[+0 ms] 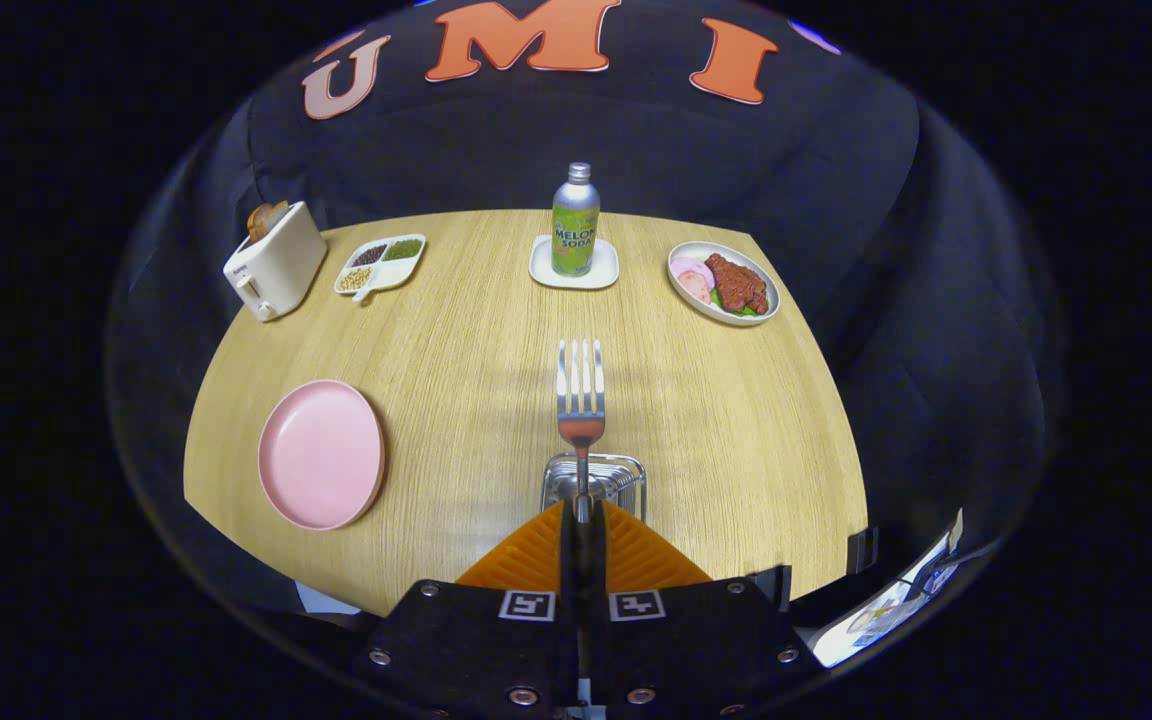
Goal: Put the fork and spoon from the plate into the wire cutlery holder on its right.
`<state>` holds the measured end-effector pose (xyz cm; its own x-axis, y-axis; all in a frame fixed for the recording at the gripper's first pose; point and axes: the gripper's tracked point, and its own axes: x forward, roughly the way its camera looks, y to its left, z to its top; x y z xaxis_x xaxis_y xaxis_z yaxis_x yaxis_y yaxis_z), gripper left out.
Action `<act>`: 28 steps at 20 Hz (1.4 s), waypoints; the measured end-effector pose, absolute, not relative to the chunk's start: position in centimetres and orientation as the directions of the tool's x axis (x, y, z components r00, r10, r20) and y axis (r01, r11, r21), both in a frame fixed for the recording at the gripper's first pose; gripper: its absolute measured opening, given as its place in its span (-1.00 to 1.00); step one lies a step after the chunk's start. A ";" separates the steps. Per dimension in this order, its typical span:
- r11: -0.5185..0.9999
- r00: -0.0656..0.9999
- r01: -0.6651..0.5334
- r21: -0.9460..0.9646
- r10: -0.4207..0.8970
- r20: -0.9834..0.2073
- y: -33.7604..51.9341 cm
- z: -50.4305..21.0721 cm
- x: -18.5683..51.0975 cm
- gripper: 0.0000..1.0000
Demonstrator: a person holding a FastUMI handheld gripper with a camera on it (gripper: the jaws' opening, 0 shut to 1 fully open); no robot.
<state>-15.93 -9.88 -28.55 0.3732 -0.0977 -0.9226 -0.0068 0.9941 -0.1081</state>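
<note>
My gripper (582, 512) is shut on the handle of a silver fork (581, 390), whose tines point away from me over the wooden table (456, 330). Right below the fork and just ahead of my fingertips stands the wire cutlery holder (624, 478), seen from above and partly hidden by the fingers. A pink plate (321, 453) lies to the left of the holder, with nothing on it. I cannot make out a spoon inside the holder.
Along the table's far side stand a white toaster (274, 262), a divided dish of beans (380, 265), a melon soda bottle (575, 222) on a white coaster, and a plate of meat (724, 282). Black cloth walls surround the table.
</note>
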 end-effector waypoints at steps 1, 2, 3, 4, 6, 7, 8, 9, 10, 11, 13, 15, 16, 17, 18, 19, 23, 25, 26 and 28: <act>0.993 0.359 -0.016 -0.115 -0.101 -0.928 -10.0 -28.8 -16.3 -0.90; 0.993 0.338 -0.018 -0.119 -0.106 -0.935 -10.1 -29.1 -16.8 -0.89; 0.993 0.314 -0.016 -0.117 -0.106 -0.943 -10.1 -29.6 -17.4 -0.89; 0.994 0.293 -0.015 -0.112 -0.103 -0.951 -10.0 -29.8 -17.9 -0.89; 0.994 0.258 -0.020 -0.108 -0.100 -0.961 -9.8 -30.2 -18.7 -0.89; 0.993 0.241 -0.024 -0.112 -0.103 -0.965 -10.0 -30.4 -19.1 -0.89; 0.993 0.226 -0.028 -0.113 -0.104 -0.969 -10.0 -30.4 -19.5 -0.89; 0.993 0.207 -0.027 -0.115 -0.107 -0.972 -10.1 -30.6 -19.9 -0.89; 0.993 0.192 -0.027 -0.116 -0.109 -0.975 -10.2 -30.7 -20.1 -0.89; 0.992 0.179 -0.028 -0.122 -0.115 -0.977 -10.3 -31.0 -20.5 -0.89; 0.992 0.146 -0.033 -0.124 -0.118 -0.982 -10.2 -31.2 -20.9 -0.88; 0.992 0.124 -0.041 -0.123 -0.117 -0.985 -10.3 -31.3 -21.3 -0.88; 0.992 0.117 -0.045 -0.119 -0.113 -0.987 -10.2 -31.4 -21.4 -0.86; 0.992 0.116 -0.045 -0.115 -0.110 -0.987 -10.2 -31.5 -21.4 -0.86; 0.993 0.110 -0.045 -0.110 -0.104 -0.988 -10.1 -31.6 -21.4 -0.86; 0.992 0.112 -0.048 -0.114 -0.108 -0.988 -10.0 -31.8 -21.4 -0.86; 0.992 0.149 -0.057 -0.113 -0.103 -0.983 -10.0 -31.4 -20.1 -0.82; 0.993 0.184 -0.046 -0.109 -0.099 -0.978 -10.1 -30.9 -19.1 -0.82; 0.994 0.208 -0.038 -0.102 -0.092 -0.974 -10.2 -30.5 -18.4 -0.82; 0.996 0.277 -0.021 -0.086 -0.077 -0.958 -10.5 -29.3 -17.0 -0.82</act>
<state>-16.95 -10.54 -29.26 0.2774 -0.0767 -0.9577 -0.0212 0.9961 -0.0859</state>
